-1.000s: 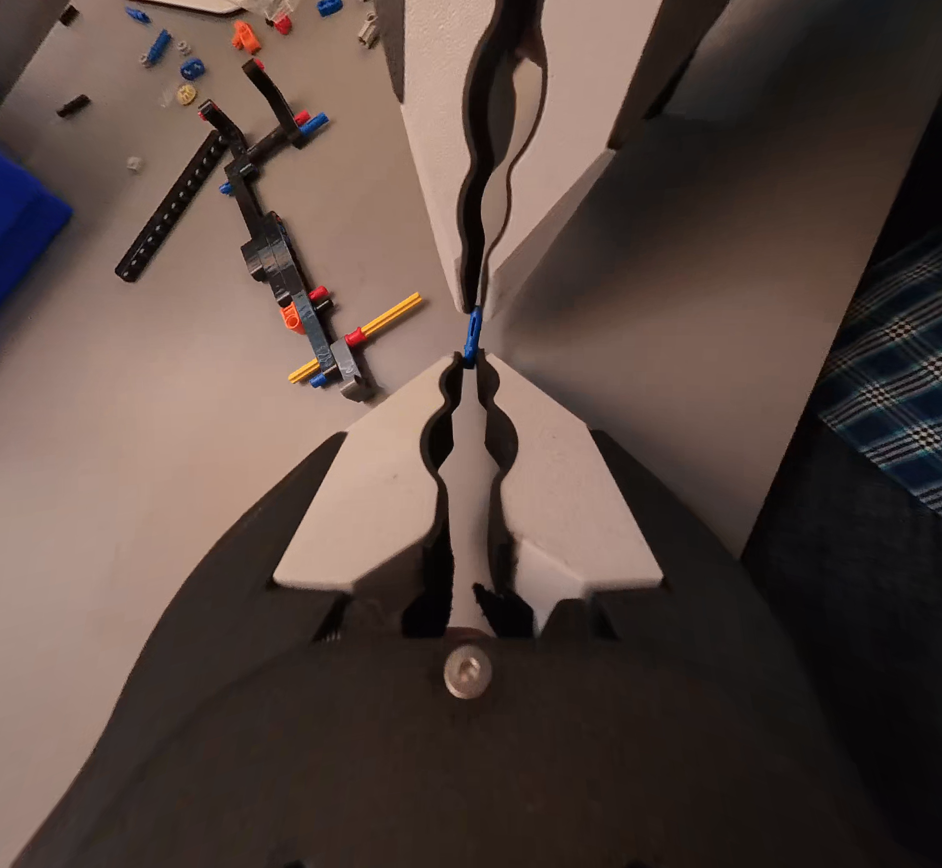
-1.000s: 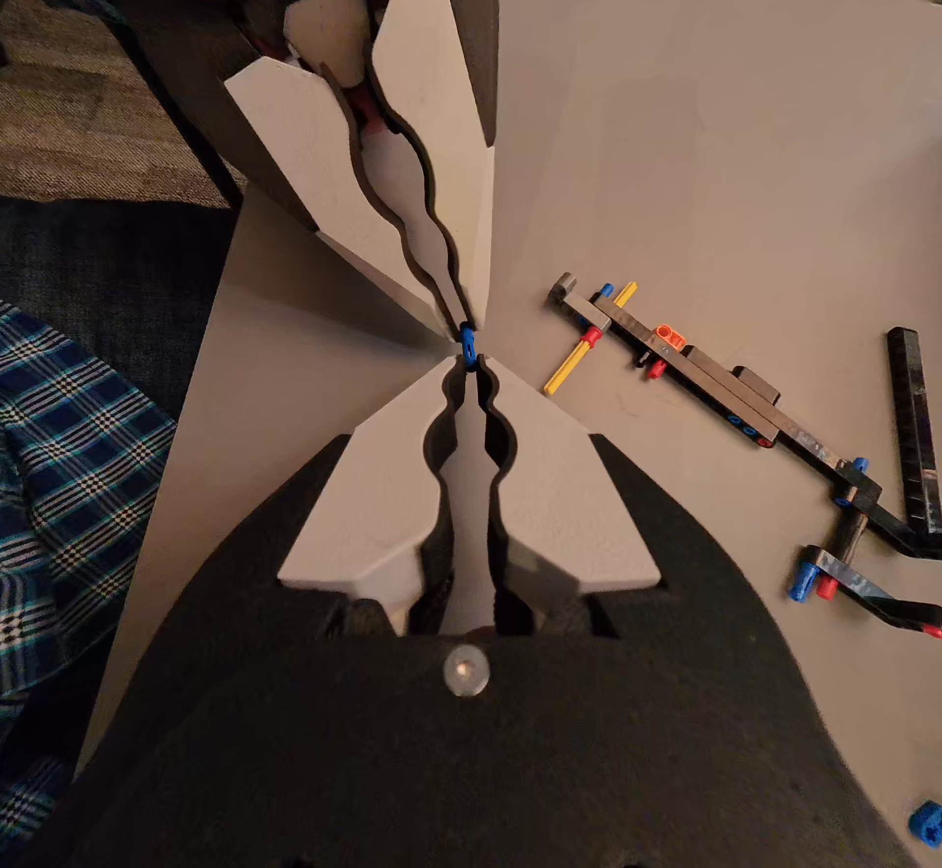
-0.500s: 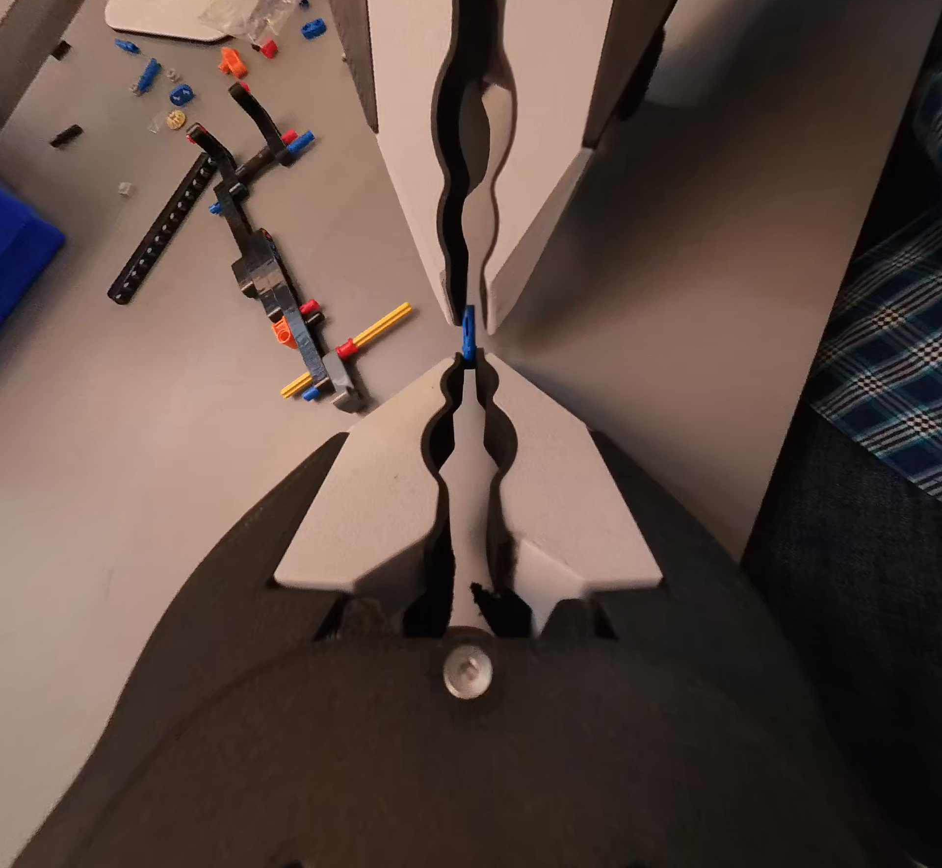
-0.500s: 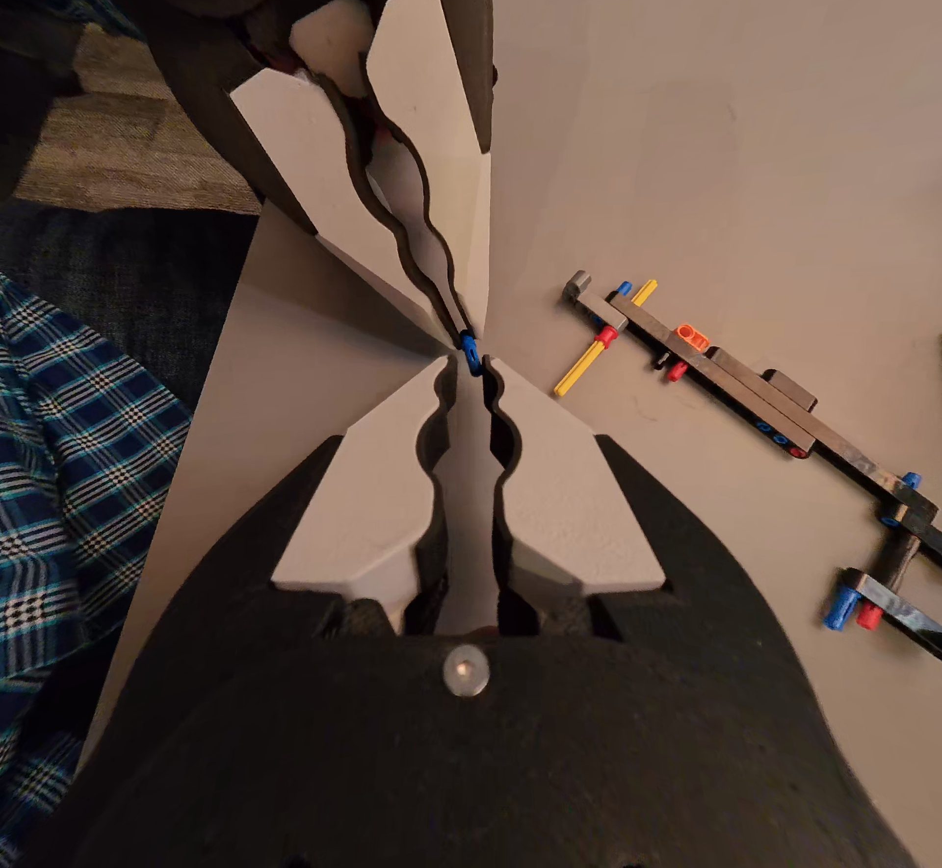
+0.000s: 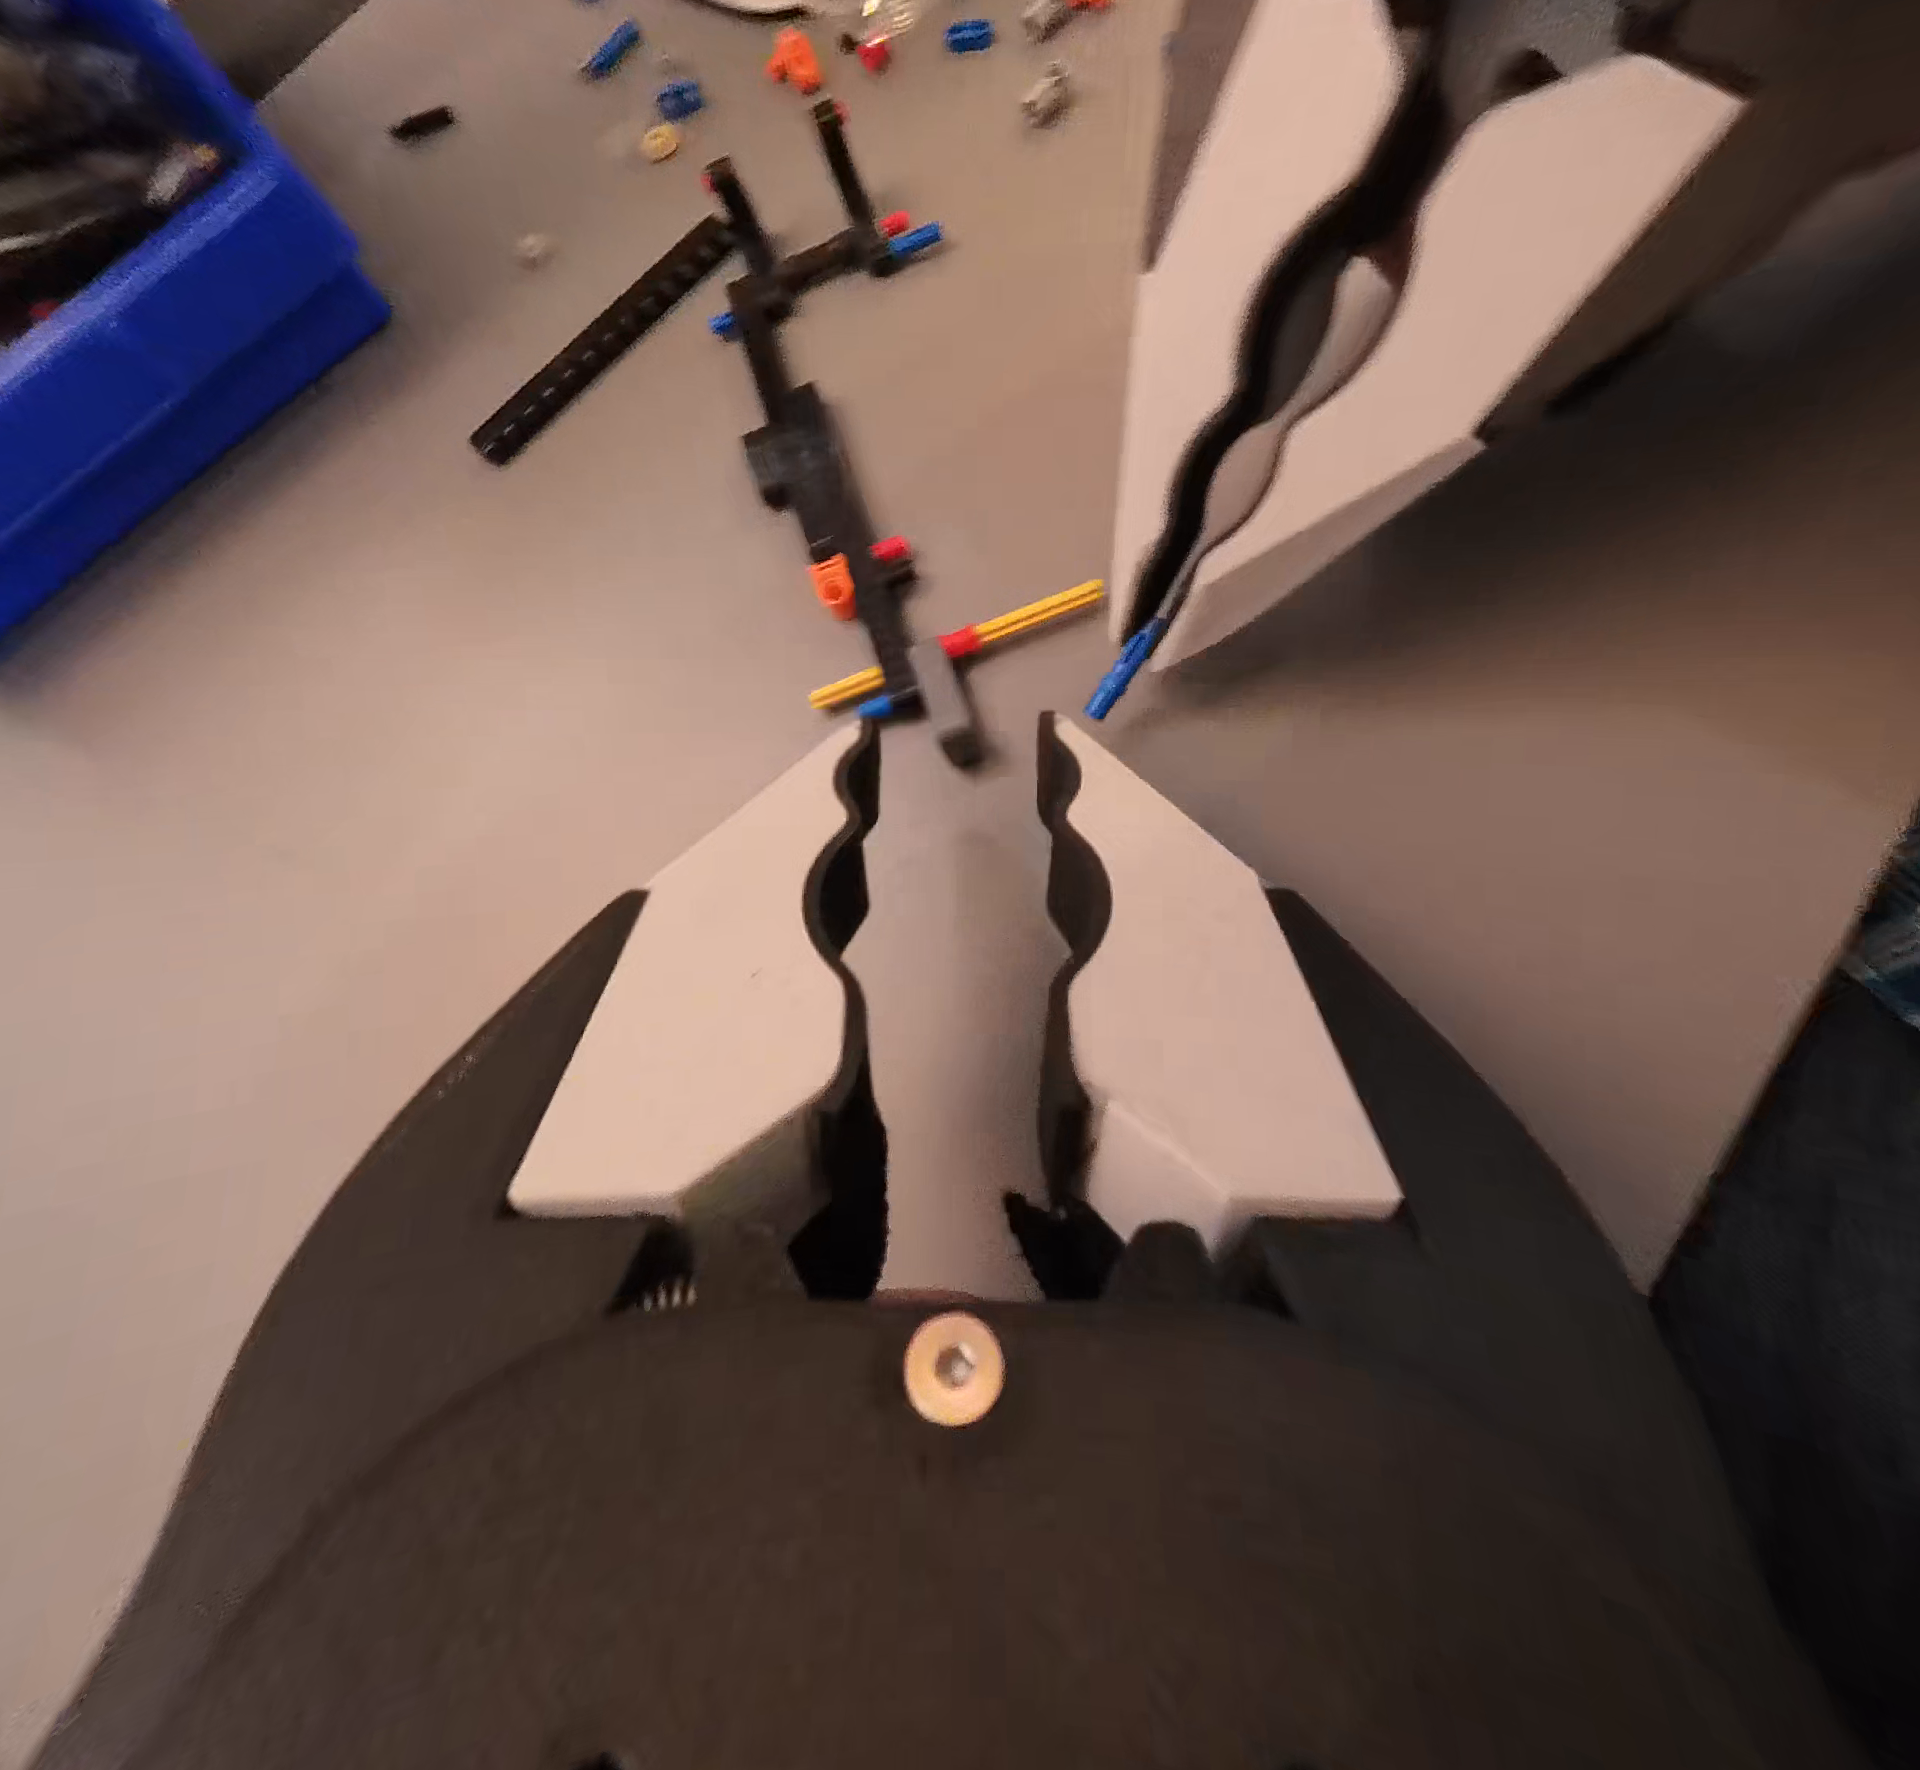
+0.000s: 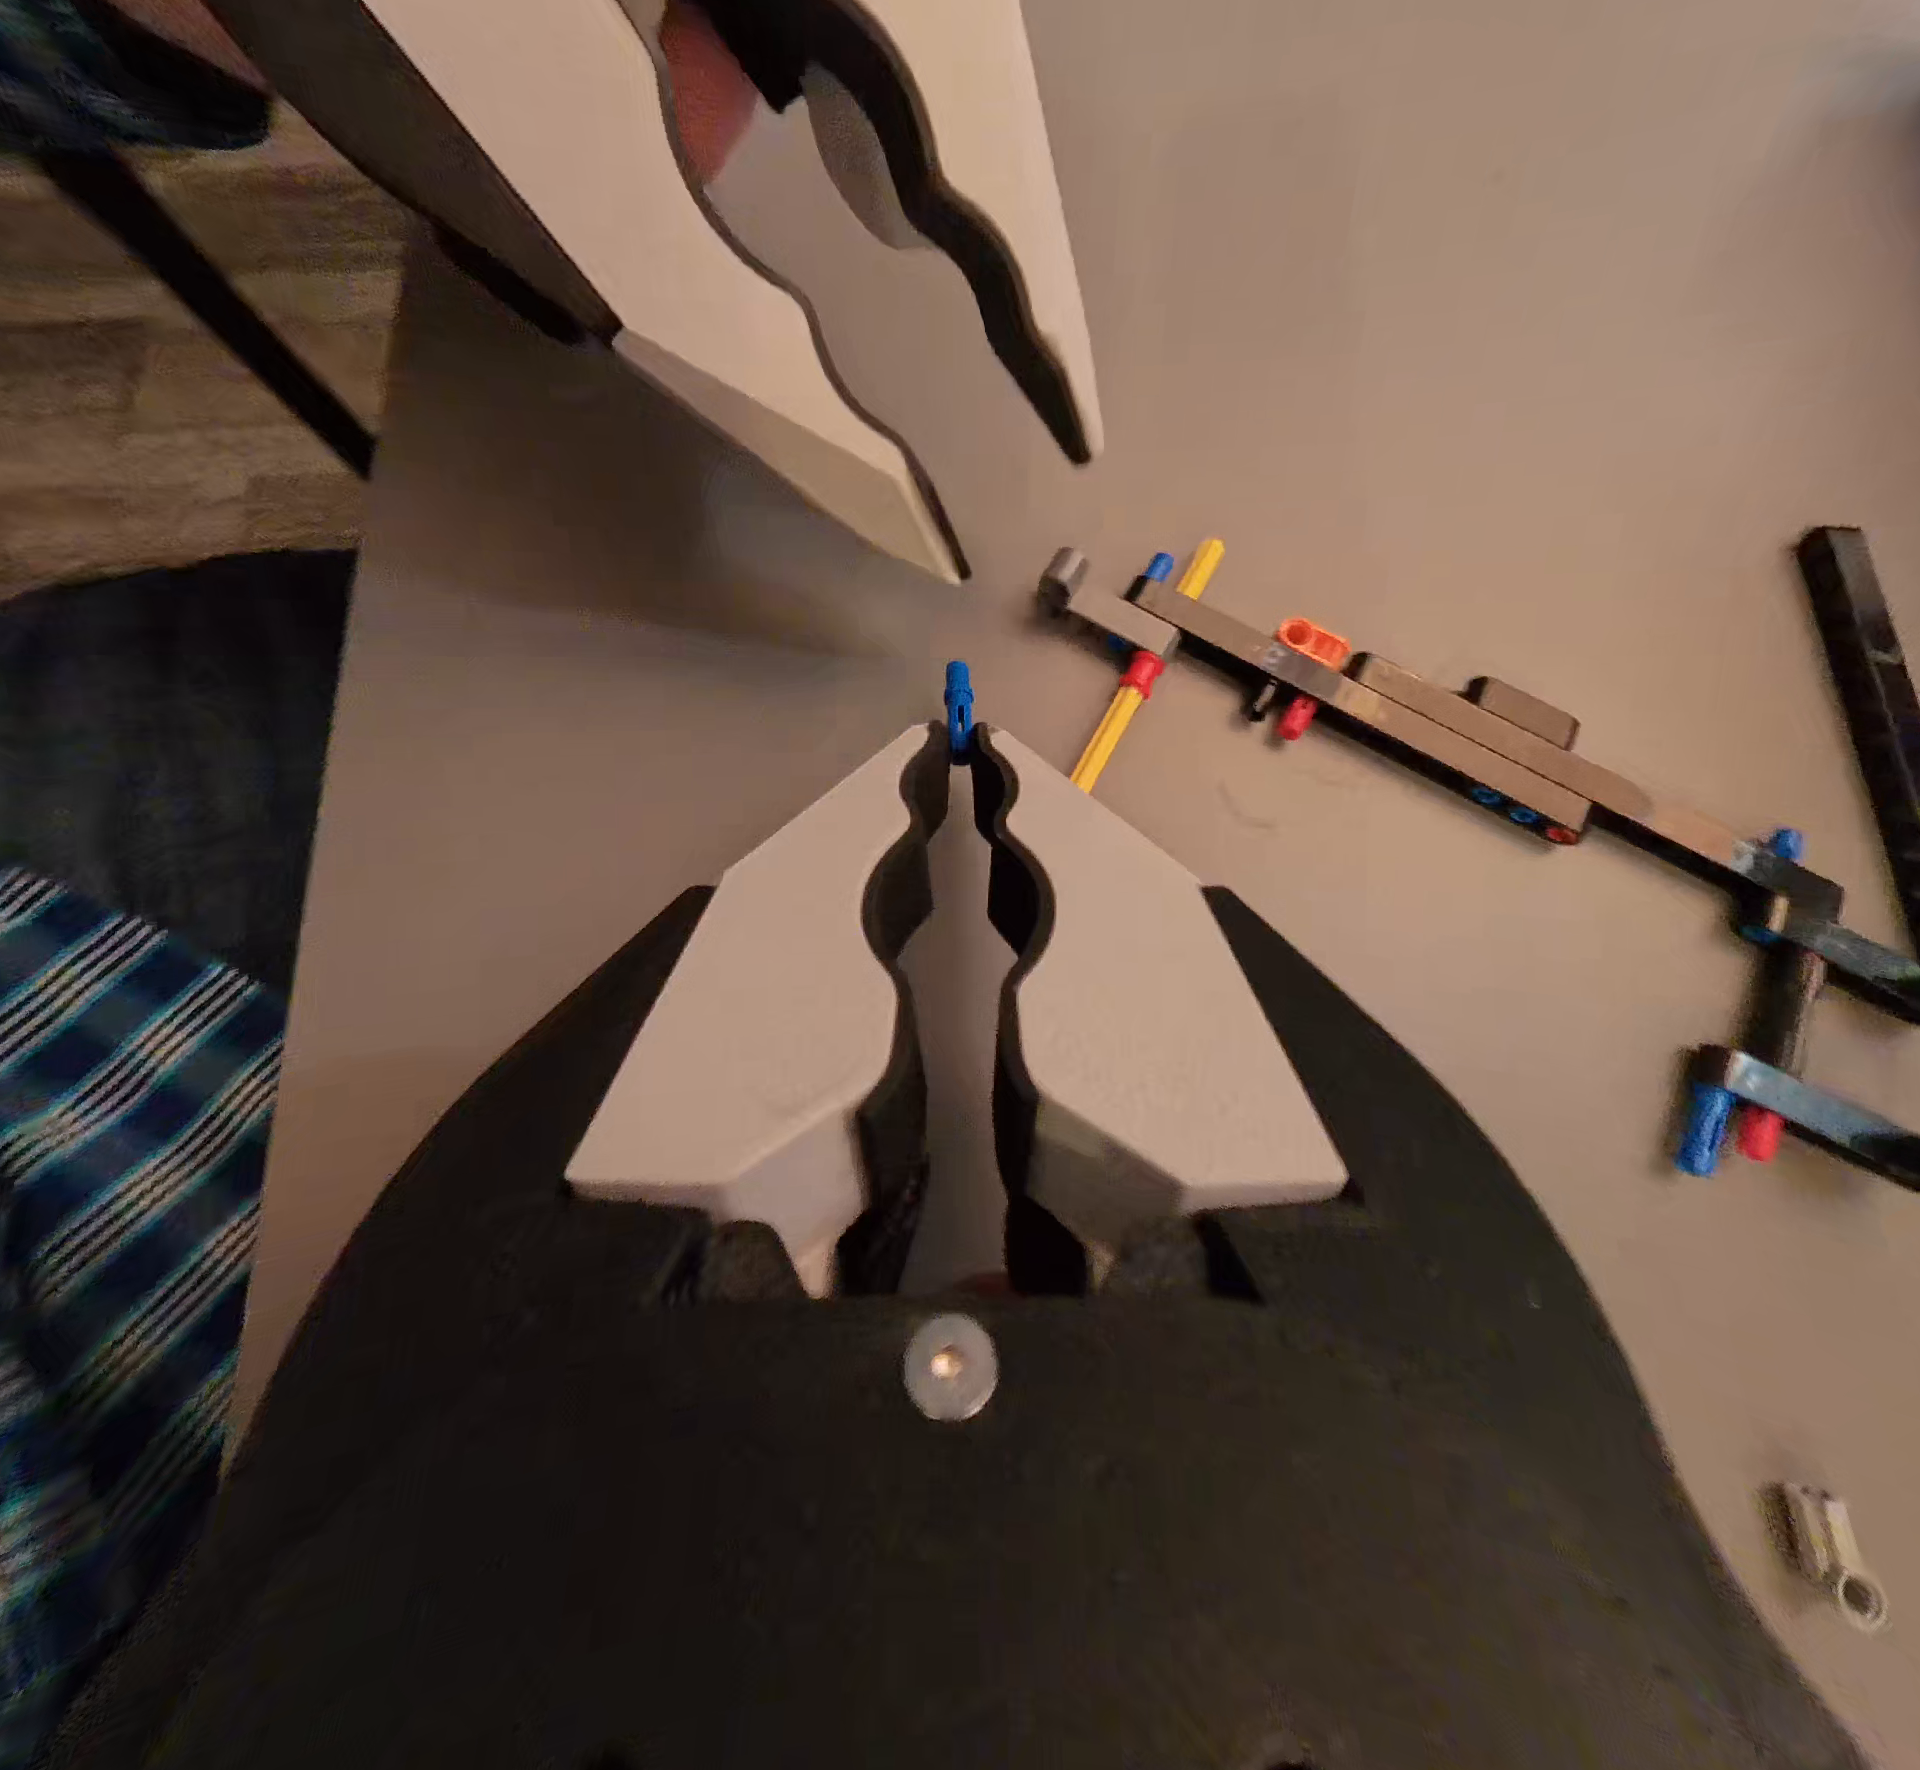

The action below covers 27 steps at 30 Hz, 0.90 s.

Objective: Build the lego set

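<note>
Right tool (image 6: pixel 958 731) pinches blue pin (image 6: pixel 958 704) at one end, left tool (image 5: pixel 956 721) spread empty — pin looks tiny, stiff, slippery, best gripped mid-shaft.

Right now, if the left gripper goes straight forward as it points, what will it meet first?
Probably the grey end of the half-built lego model, lying just ahead of the open left gripper. Depth is unclear; it may pass above it.

The left gripper (image 5: pixel 956 733) is standing open over the grey table (image 5: pixel 312 785). The right gripper (image 5: pixel 1143 624) is pinching a small blue pin (image 5: pixel 1117 671) beside the black lego assembly (image 5: pixel 821 484).
</note>
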### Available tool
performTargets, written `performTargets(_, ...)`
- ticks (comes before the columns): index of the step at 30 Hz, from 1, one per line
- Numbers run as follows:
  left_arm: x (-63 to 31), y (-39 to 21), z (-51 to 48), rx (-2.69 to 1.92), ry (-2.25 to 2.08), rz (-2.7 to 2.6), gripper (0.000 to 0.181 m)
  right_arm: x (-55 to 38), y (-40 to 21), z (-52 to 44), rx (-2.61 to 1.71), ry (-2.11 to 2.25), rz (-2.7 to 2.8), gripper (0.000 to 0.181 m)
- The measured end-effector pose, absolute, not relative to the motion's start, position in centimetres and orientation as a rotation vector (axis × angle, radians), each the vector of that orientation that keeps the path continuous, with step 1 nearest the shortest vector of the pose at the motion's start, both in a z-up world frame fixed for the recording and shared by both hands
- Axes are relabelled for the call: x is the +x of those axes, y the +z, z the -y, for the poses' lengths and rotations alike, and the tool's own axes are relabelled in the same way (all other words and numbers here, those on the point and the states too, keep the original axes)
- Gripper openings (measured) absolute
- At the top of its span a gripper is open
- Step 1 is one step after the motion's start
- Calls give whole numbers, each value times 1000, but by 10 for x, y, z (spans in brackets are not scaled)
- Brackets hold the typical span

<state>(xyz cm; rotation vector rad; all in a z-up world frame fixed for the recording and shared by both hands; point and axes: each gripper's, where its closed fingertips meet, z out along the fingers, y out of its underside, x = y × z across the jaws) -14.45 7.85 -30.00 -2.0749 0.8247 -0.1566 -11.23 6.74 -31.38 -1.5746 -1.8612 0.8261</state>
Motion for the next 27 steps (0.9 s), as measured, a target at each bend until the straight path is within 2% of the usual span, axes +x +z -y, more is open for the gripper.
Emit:
performTargets(3, -150, -308, -87, -2153, -174, -795, 34, -118, -315, -76, -1629, 763, 1776, 2)
performTargets(9, -138, -327, -91, -2246, -250, -790, 8, -123, -319, -86, -1683, 663, 1694, 2)
performTargets(27, -135, -321, -95, -2311, -516, -342, 5, -125, -313, -92, -1600, 543, 1642, 2)
